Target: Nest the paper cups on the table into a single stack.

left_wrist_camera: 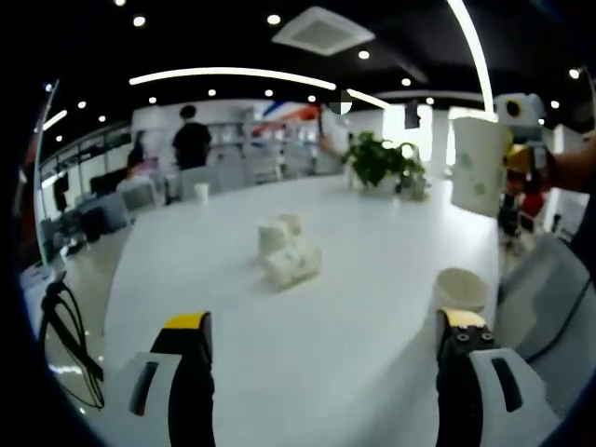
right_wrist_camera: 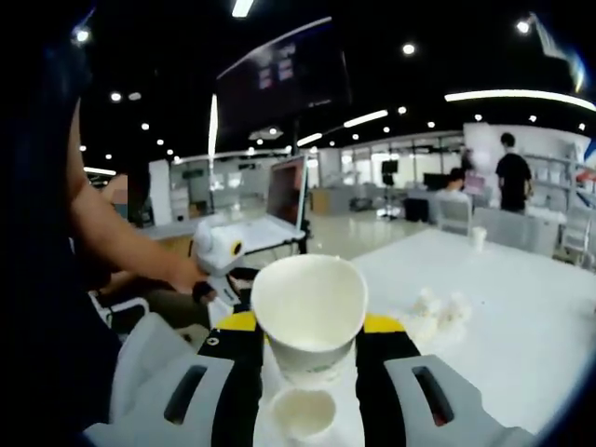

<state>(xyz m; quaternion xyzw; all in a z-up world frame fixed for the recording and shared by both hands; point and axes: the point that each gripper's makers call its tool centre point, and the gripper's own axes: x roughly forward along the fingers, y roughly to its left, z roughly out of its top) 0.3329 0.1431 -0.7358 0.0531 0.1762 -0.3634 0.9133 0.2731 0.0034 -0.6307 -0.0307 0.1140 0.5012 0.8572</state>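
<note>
My right gripper [right_wrist_camera: 310,349] is clamped on a paper cup [right_wrist_camera: 310,312], lifted, long axis roughly upright, mouth tipped toward the camera; its base is hidden between the jaws. A second cup [right_wrist_camera: 301,413] stands mouth-up on the table [right_wrist_camera: 521,307] below, partly cut off. My left gripper [left_wrist_camera: 326,335] hangs spread apart. The blurry white lump [left_wrist_camera: 290,251] is maybe crumpled cups.
</note>
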